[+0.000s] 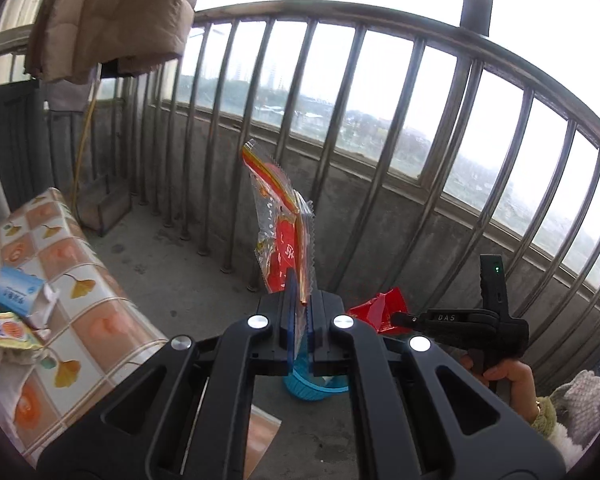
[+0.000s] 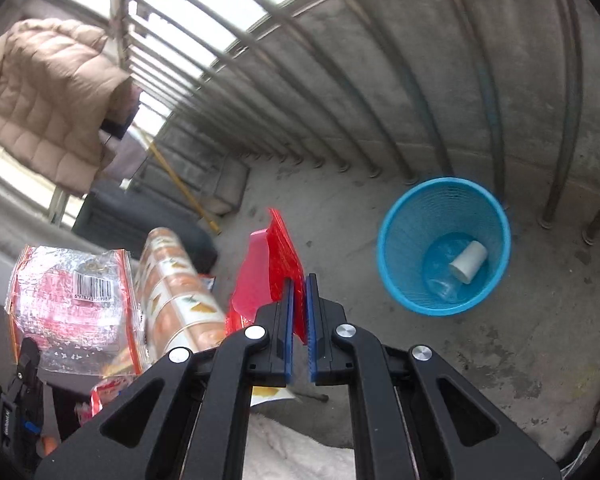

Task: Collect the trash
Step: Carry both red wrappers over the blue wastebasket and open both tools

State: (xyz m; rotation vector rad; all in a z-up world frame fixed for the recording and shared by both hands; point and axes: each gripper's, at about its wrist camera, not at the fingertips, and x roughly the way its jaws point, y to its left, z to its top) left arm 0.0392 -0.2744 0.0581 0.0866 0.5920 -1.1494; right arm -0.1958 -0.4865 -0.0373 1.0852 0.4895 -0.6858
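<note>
My left gripper is shut on the lower edge of a clear snack bag with red print, which stands upright above it. A blue mesh bin shows just below those fingers on the floor. To the right, my right gripper holds a crumpled red wrapper. In the right wrist view, my right gripper is shut on that red wrapper. The blue bin stands ahead and to the right, with a white roll and clear plastic inside. The clear bag hangs at the left.
A table with an orange leaf-print cloth stands at the left and bears a blue-white carton and more wrappers. A metal railing and concrete wall close off the balcony. A beige padded jacket hangs overhead.
</note>
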